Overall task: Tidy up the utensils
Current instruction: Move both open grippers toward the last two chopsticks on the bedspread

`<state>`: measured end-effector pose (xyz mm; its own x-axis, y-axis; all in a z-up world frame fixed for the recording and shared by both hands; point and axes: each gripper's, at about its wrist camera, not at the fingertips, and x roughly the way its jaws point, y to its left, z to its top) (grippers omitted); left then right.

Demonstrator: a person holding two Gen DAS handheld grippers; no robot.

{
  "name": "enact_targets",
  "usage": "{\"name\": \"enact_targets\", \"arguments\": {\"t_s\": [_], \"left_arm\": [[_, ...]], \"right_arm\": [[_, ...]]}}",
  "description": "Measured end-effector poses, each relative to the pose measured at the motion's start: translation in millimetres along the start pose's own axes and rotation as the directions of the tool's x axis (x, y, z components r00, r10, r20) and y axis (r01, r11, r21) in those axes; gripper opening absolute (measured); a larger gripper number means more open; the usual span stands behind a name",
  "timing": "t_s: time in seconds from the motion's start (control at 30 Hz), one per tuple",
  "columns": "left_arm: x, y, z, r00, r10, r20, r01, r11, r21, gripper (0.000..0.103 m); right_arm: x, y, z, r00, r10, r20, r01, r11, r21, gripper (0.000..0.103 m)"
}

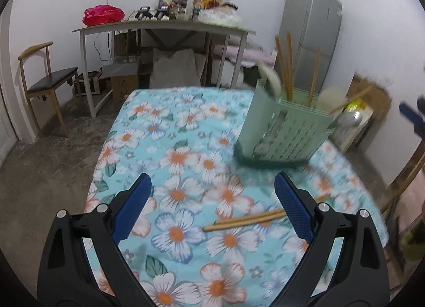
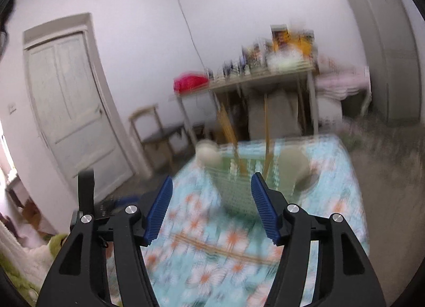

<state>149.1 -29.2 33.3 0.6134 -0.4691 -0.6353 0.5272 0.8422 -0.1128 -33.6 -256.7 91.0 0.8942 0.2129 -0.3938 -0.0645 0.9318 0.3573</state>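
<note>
The left gripper (image 1: 212, 200) is spread wide over two chopsticks (image 1: 244, 220) lying on the flowery surface (image 1: 170, 131), ready to pick them up. The right gripper (image 2: 211, 210) is spread and empty near the green holder (image 1: 284, 131)

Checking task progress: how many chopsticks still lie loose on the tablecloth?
2: a pair of wooden chopsticks lying side by side on the floral tablecloth, between the open left claw fingers. Their far ends are hidden behind one finger.

Motion blur smears the green utensil basket (image 2: 240, 187) at twelve o'clock; chopsticks (image 1: 247, 220) partly hidden behind a finger (image 1: 293, 208).
</note>
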Motion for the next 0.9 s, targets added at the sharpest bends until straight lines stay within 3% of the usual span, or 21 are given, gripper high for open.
{"name": "enact_targets", "arguments": {"t_s": [0.1,0.2,0.23,0.3,0.4,0.5,0.63,0.9], "left_arm": [[12,-13,-10,0.998,0.039,-0.053,-0.035,0.996,0.084,0.090],[24,-34,-23,0.993,0.080,-0.091,-0.058,0.975,0.216,0.090],[29,-42,-27,0.991,0.091,-0.103,-0.061,0.962,0.266,0.090],[39,-56,-35,0.986,0.116,-0.122,-0.066,0.935,0.349,0.089],[52,-77,-46,0.978,0.146,-0.150,-0.064,0.892,0.448,0.081],[60,-89,-50,0.971,0.172,-0.165,-0.070,0.868,0.491,0.074],[66,-96,-49,0.965,0.192,-0.181,-0.075,0.858,0.508,0.068],[71,-100,-51,0.956,0.211,-0.205,-0.072,0.844,0.532,0.068]], "right_arm": [[32,-17,-36,0.986,-0.017,-0.167,0.039,0.990,0.132,0.060],[59,-39,-71,0.937,-0.081,-0.339,0.167,0.958,0.233,0.060],[68,-50,-84,0.911,-0.091,-0.403,0.216,0.936,0.276,0.060],[75,-67,-97,0.886,-0.080,-0.456,0.258,0.903,0.343,0.060],[80,-81,-110,0.873,-0.054,-0.484,0.282,0.867,0.412,0.060],[80,-89,-113,0.869,-0.043,-0.493,0.288,0.853,0.434,0.060],[84,-97,-113,0.868,-0.035,-0.496,0.291,0.845,0.449,0.060],[86,-100,-116,0.866,-0.033,-0.499,0.291,0.844,0.450,0.060]]}}
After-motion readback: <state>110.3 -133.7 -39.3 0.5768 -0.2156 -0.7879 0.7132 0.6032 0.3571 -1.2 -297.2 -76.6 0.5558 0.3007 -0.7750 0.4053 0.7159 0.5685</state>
